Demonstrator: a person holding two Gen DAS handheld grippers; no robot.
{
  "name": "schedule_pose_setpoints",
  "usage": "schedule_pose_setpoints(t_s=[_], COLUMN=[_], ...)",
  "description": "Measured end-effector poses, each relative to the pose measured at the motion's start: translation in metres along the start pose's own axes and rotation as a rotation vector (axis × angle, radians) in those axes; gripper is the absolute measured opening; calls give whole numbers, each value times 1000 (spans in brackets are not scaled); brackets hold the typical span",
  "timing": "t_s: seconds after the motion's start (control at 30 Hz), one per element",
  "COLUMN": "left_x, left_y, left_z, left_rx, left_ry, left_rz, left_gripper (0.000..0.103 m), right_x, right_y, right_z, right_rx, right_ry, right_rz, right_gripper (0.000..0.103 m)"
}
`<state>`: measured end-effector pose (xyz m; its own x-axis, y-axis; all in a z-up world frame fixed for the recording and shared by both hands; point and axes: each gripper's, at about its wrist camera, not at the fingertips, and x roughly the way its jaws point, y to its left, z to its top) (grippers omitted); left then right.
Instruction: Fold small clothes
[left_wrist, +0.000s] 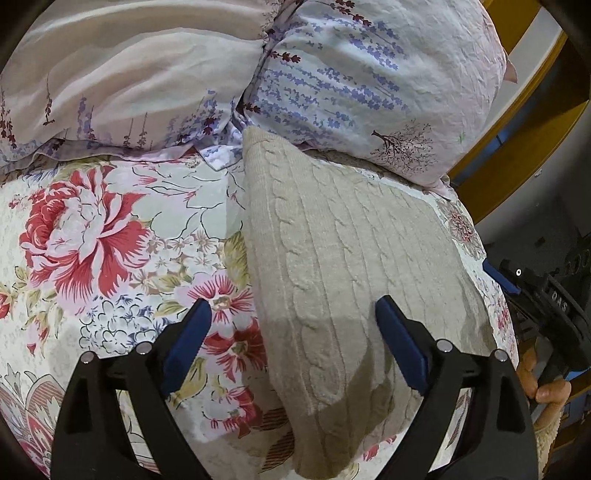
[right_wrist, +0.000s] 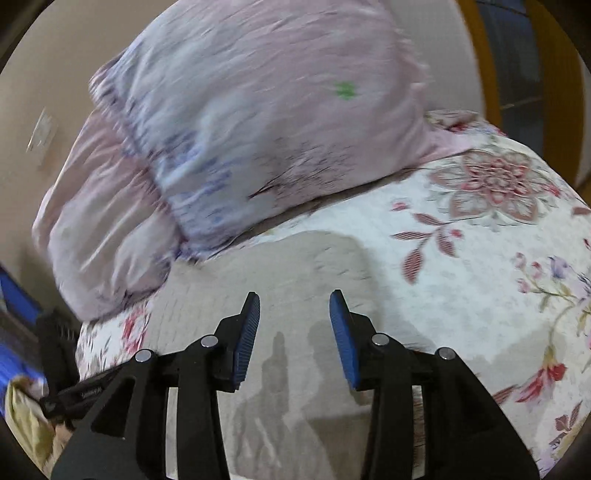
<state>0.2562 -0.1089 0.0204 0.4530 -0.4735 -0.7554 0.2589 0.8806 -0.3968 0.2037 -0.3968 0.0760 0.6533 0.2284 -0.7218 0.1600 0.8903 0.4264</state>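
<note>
Both tools stand open and empty: my left tool (left_wrist: 293, 341) wide, my right tool (right_wrist: 294, 332) narrower. My folded cable-knit sweater (left_wrist: 343, 266) lies on the bed's floral quilt (left_wrist: 110, 258), soft and floppy; I'd grip a doubled edge.

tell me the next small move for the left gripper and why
Probably lower the open left gripper onto the near left edge of the beige knit garment and pinch it there. The garment lies flat in a long strip on the floral bedspread, and nothing sits between the fingers.
</note>
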Motion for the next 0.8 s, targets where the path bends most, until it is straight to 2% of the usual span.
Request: schedule_pose_setpoints(t_s=[0.07,0.13,0.2,0.47,0.5,0.53,0.6,0.7,0.8], left_x=[1,1,1,1,2,3,7,9,13], left_y=[-1,-3,-3,2,5,9,18,27,33], left_z=[0,-1,-1,0,2,3,5,7,9], left_rx=[6,15,14,-14,-28,-50,-107,-176,-226], left_ry=[-2,-2,-2,17,27,40,72,86,105], left_rz=[3,3,4,-28,-47,-72,-137,-211,-294], left_gripper=[90,91,91,92,92,92,92,92,90], right_x=[13,39,36,25,23,19,9,4,18], right_y=[4,6,10,2,0,-5,-19,-45,-70], right_z=[-6,-20,-24,-19,-17,-13,-3,10,14], right_rx=[-36,-93,-136,-85,-64,-24,69,176,267], right_ry=[45,128,89,113,121,136,125,111,191], right_rz=[-20,-101,-121,-84,-69,-28,39,48,78], right_gripper=[46,46,47,47,50,61,74,77,77])
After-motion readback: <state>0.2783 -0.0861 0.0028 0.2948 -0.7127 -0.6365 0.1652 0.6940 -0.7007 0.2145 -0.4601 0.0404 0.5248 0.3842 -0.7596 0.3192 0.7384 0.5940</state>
